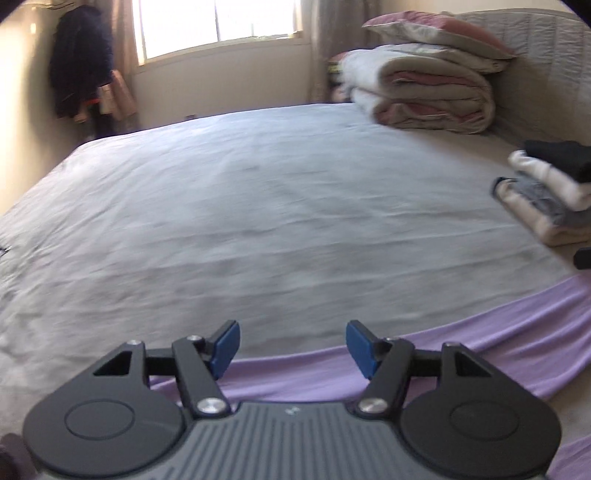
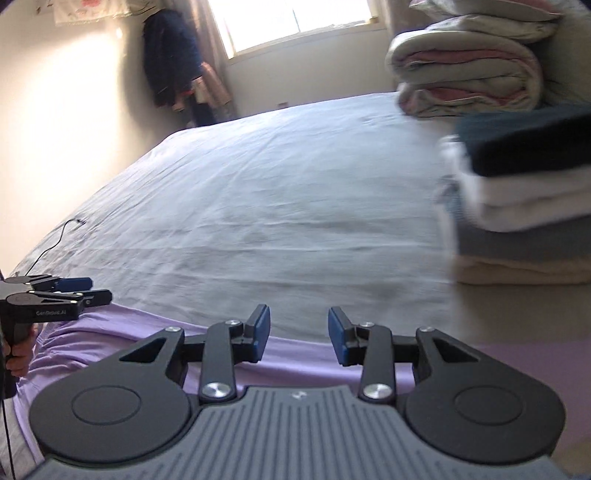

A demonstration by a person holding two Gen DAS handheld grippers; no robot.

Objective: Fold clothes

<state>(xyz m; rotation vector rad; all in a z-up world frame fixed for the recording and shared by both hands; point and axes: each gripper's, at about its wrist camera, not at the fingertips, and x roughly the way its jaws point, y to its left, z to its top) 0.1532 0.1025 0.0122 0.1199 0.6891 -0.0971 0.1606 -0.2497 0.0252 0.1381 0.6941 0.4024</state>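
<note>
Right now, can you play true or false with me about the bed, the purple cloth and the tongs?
1. The purple cloth lies at the near edge of the bed. True.
2. The left tongs are squeezing the purple cloth. False: their jaws stand apart with nothing between them.
3. A pile of folded clothes sits on the bed with a dark piece on top. True.
4. The right tongs hold a sock. False: they are open and hold nothing.
5. The big folded quilt lies on the floor. False: it is stacked on the far corner of the bed, under a pillow.
</note>
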